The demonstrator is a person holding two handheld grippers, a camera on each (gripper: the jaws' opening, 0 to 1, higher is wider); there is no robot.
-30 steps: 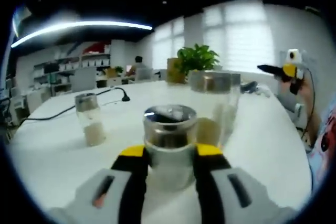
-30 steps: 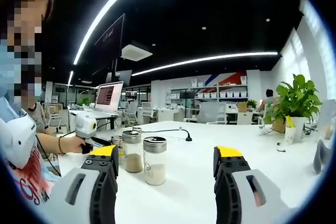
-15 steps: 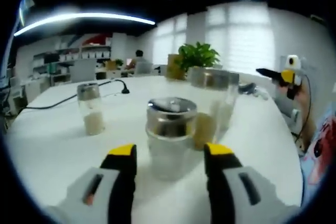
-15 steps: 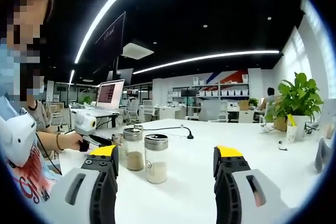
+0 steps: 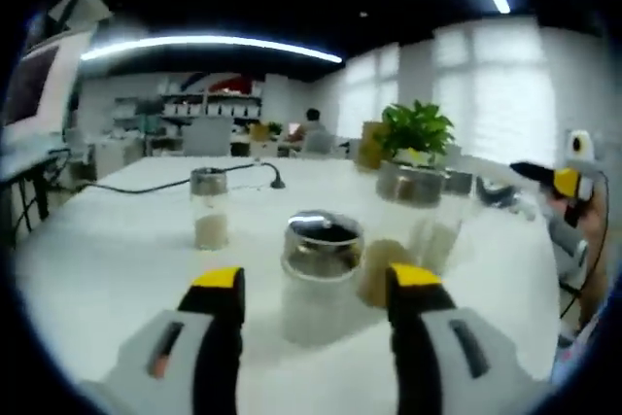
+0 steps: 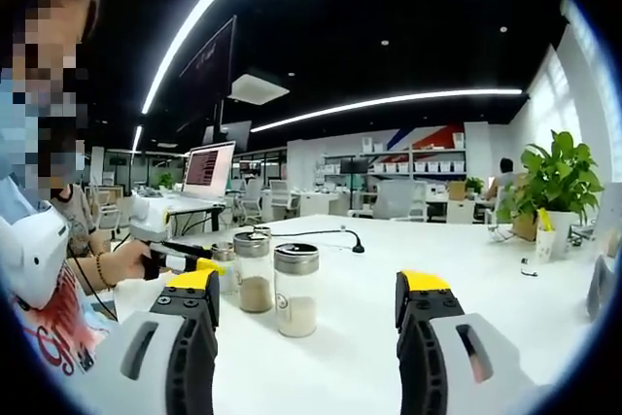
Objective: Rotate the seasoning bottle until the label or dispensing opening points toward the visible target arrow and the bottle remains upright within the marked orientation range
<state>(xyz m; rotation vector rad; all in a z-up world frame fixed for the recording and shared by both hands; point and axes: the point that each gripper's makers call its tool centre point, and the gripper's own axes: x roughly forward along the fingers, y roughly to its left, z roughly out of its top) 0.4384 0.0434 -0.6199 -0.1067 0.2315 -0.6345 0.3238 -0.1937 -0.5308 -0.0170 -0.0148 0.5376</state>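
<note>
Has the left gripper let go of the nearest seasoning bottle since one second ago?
Yes. The left gripper has opened and drawn back: its jaws now stand apart from the nearest seasoning bottle, which stays upright on the table.

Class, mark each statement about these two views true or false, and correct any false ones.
1. The left tongs are clamped on the nearest seasoning bottle. False: they stand open, with the bottle between the jaws.
2. The right tongs are open and hold nothing. True.
3. The nearest seasoning bottle lies on its side. False: it stands upright on the white table.
4. A potted plant stands at the table's far side. True.
5. A black cable runs across the table. True.
</note>
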